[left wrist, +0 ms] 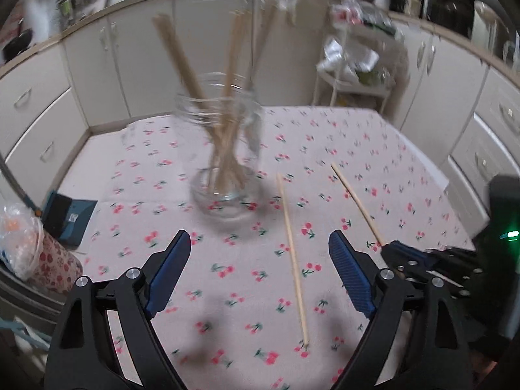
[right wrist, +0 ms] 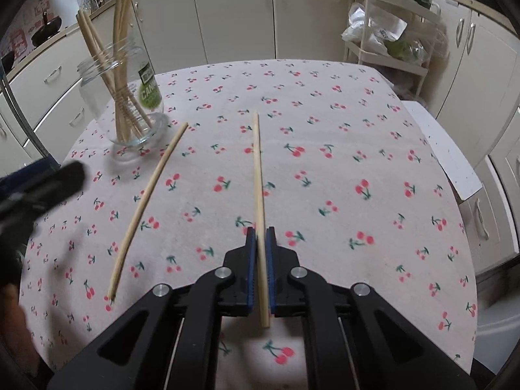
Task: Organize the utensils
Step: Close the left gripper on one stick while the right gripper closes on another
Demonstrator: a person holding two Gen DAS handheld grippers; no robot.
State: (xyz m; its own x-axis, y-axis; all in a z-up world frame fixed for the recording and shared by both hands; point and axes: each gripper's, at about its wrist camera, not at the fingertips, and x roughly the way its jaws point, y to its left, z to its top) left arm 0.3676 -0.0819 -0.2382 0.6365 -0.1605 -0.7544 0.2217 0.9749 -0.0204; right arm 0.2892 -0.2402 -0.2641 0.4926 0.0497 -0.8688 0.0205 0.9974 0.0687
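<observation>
Currently right claw [right wrist: 260, 232] clamps chopstick [right wrist: 258, 175] near its end; left claw [left wrist: 260, 260] wide, empty. Second chopstick [right wrist: 149, 201] flat on table [right wrist: 373, 136]. I advise lifting level, tipping into jar [right wrist: 126, 97].

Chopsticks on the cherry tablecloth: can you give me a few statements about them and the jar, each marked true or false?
1. The right hand-held gripper is shut on a chopstick. True.
2. The left hand-held gripper holds a chopstick. False: it is open and holds nothing.
3. The glass jar lies on its side. False: it stands upright with chopsticks in it.
4. One loose chopstick lies on the tablecloth. True.
</observation>
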